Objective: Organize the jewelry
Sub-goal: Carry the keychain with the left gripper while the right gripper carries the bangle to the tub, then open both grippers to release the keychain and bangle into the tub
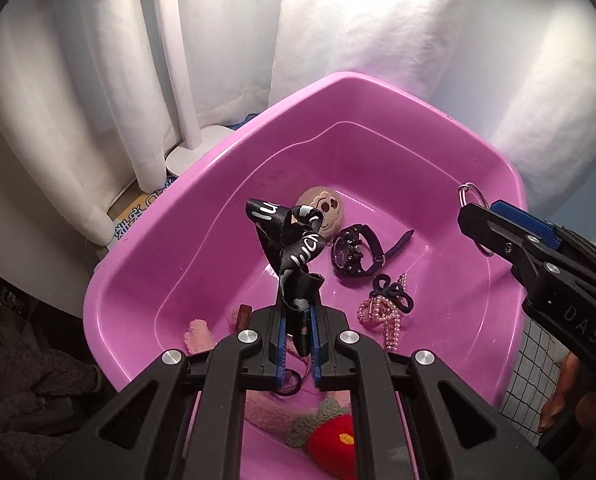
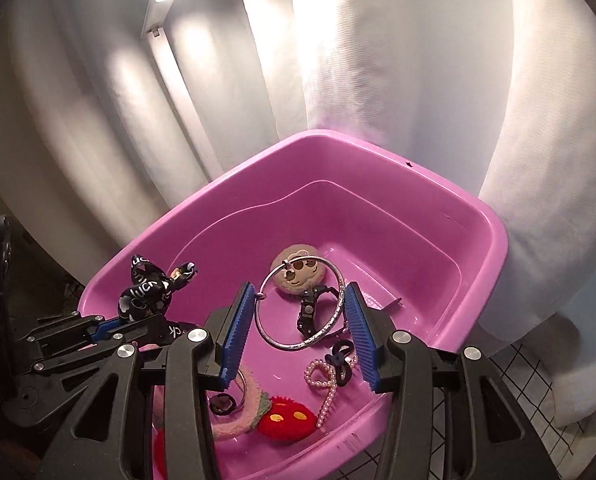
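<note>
A pink plastic basin (image 1: pixel 202 184) (image 2: pixel 493 248) holds jewelry. My left gripper (image 1: pixel 298 332) is shut on a black printed ribbon (image 1: pixel 294 240) and holds it over the basin's near side; it also shows in the right wrist view (image 2: pixel 146 292). My right gripper (image 2: pixel 301 320) is shut on a silver bangle (image 2: pixel 298 308), gripped across its width above the basin; the bangle shows in the left wrist view (image 1: pixel 471 196). In the basin lie a black watch (image 1: pixel 353 254), a pink pearl string (image 1: pixel 381 316) (image 2: pixel 325 384) and a black hair tie (image 1: pixel 393 294).
A round beige face charm (image 1: pixel 323 208) (image 2: pixel 298 274), a red plush piece (image 2: pixel 284 420) and a pink fuzzy ring (image 2: pixel 238 412) also lie in the basin. White curtains (image 1: pixel 118 80) hang behind. A white lamp base (image 1: pixel 194 148) stands at the left. A checked cloth (image 2: pixel 517 400) lies under the basin.
</note>
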